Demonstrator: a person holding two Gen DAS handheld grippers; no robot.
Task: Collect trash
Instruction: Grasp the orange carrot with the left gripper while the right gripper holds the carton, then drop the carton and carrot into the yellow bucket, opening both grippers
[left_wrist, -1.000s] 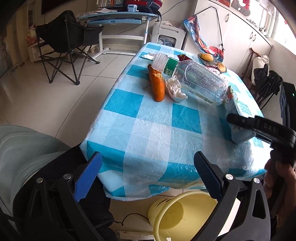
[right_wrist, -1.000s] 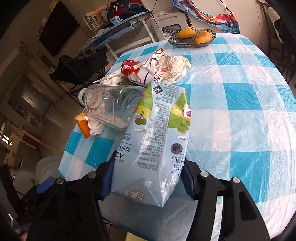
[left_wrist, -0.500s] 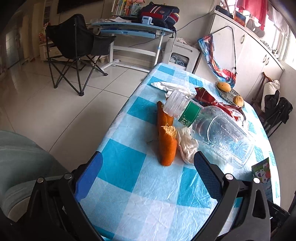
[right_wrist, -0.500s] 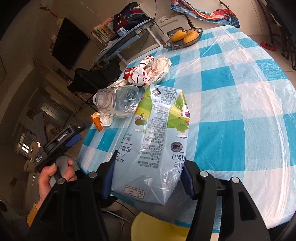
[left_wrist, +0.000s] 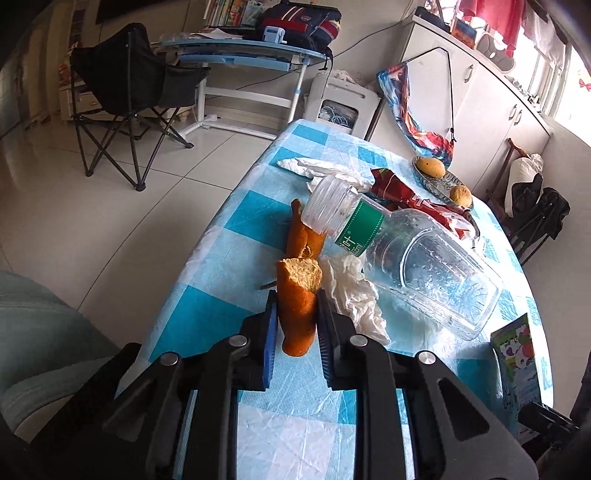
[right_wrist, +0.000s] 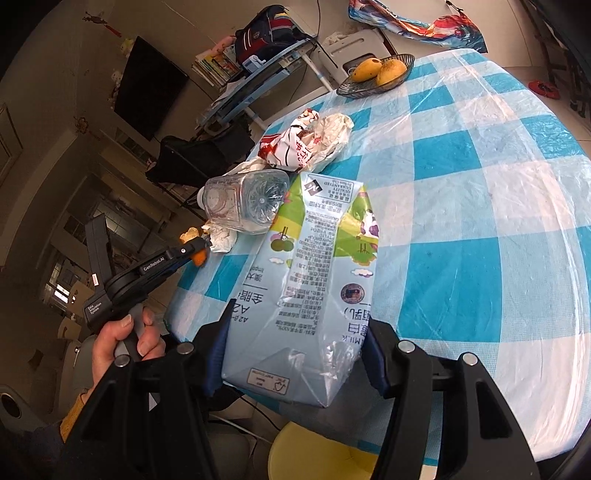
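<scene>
Left gripper: jaws clenched on the near end of an orange bread stick, its torn, crumbly end pointing away; blue pads pressed each side. The stick lay on the counter, near its left edge. A second orange piece lay just beyond it. Crumpled tissue touched the stick's right side.

Right gripper: jaws clamped on the base of a pale blue milk carton, held at the counter's near edge, top pointing away. Yellow bin below, partly hidden by the carton and the cloth.

Further out: clear bottle lying on its side, green label, cap end toward the far left, resting over the second bread piece. Behind it, a red-and-white wrapper, crumpled. At the far end, a dish with two mangoes. White paper lay at the far left of the cloth.
</scene>
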